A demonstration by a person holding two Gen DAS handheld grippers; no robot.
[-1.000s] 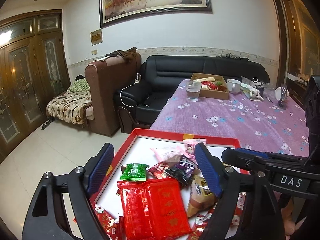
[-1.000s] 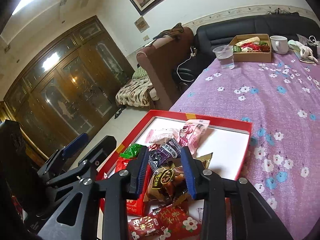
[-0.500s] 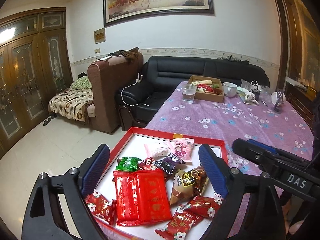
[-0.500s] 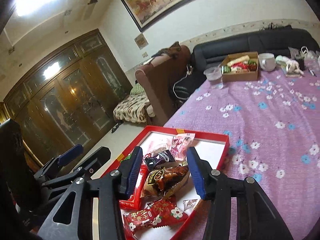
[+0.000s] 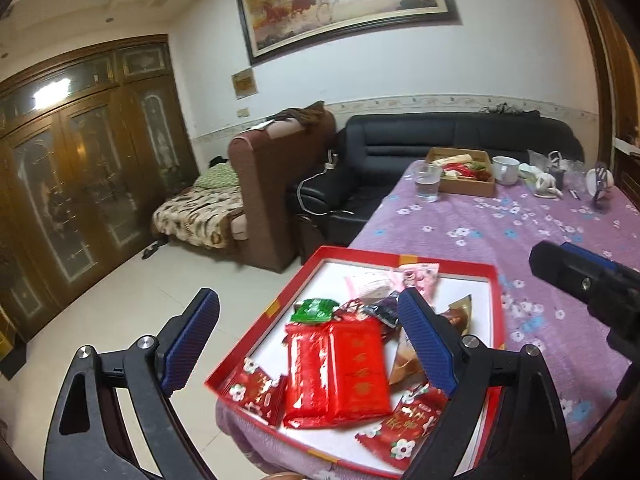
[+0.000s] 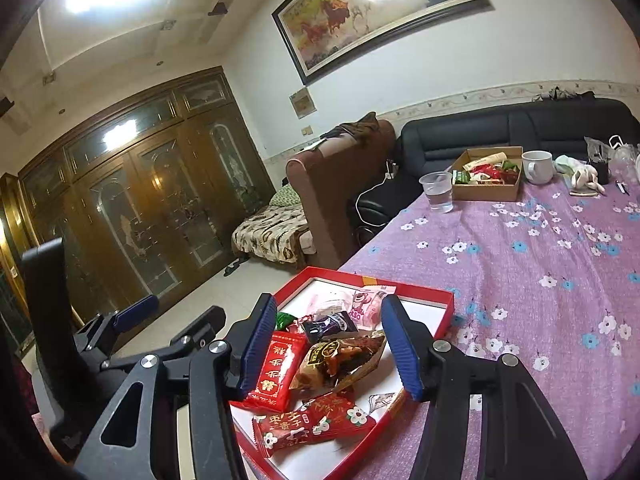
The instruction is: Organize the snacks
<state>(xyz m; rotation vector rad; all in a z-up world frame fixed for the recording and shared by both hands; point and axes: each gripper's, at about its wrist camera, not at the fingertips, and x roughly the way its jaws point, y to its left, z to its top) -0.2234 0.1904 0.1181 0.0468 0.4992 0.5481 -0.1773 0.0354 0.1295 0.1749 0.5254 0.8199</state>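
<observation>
Red snack tray [image 6: 416, 293] beyond right gripper's [image 6: 328, 344] parted fingers [image 6: 402, 350], brown packet [image 6: 340, 360] between, untouched

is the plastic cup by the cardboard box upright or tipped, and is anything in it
Upright. The plastic cup stands on its base on the purple tablecloth left of the cardboard box, partly filled with clear liquid.

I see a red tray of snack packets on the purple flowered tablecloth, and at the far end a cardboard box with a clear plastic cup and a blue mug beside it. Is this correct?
Not quite: the mug is white, not blue, as the right wrist view shows. The rest holds: red tray of snack packets on the purple flowered tablecloth, cardboard box and clear plastic cup at the far end.
</observation>
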